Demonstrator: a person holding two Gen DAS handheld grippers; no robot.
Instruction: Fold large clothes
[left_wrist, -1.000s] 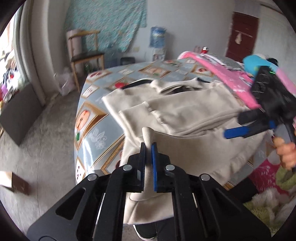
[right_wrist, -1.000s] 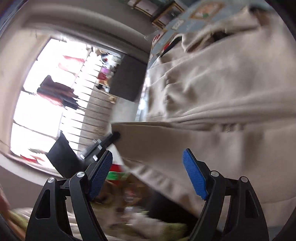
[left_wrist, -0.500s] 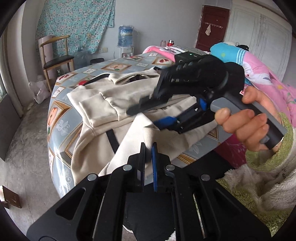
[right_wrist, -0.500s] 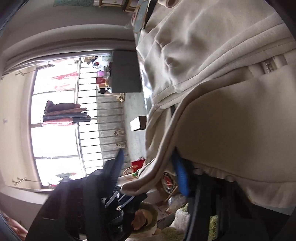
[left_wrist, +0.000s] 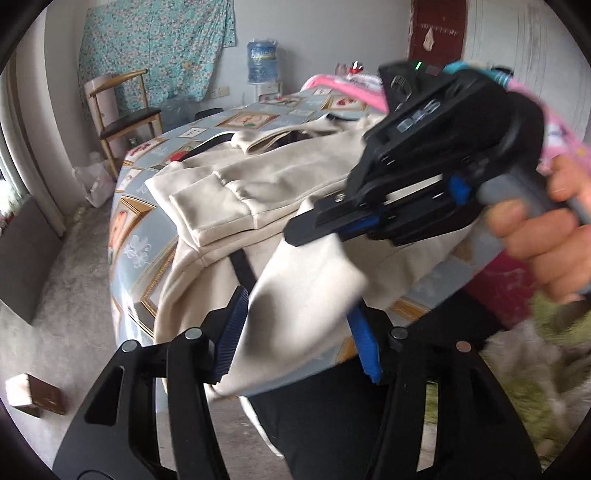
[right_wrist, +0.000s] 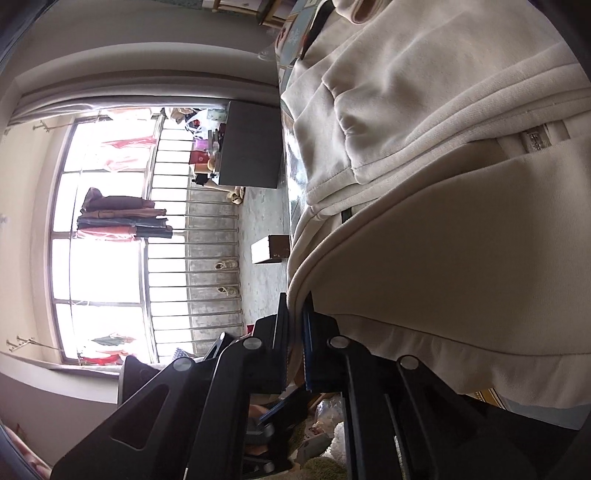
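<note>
R tongs (left_wrist: 314, 230), gripped in a bare hand (left_wrist: 546, 229) coming in from the right, are rolled sideways and pinch the hem of the cream fleece zip-up jacket (left_wrist: 280, 173). L tongs (left_wrist: 299, 332) are spread wide below, a loose hem flap hanging between them; contact w/ the pads can't be told. The rest of the jacket lies ahead on the tile-patterned desk (left_wrist: 144, 236). Hand and R tongs are motion-blurred.

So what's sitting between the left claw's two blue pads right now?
A hanging fold of the cream garment, seen in the left wrist view. The left claw is open around it.
</note>
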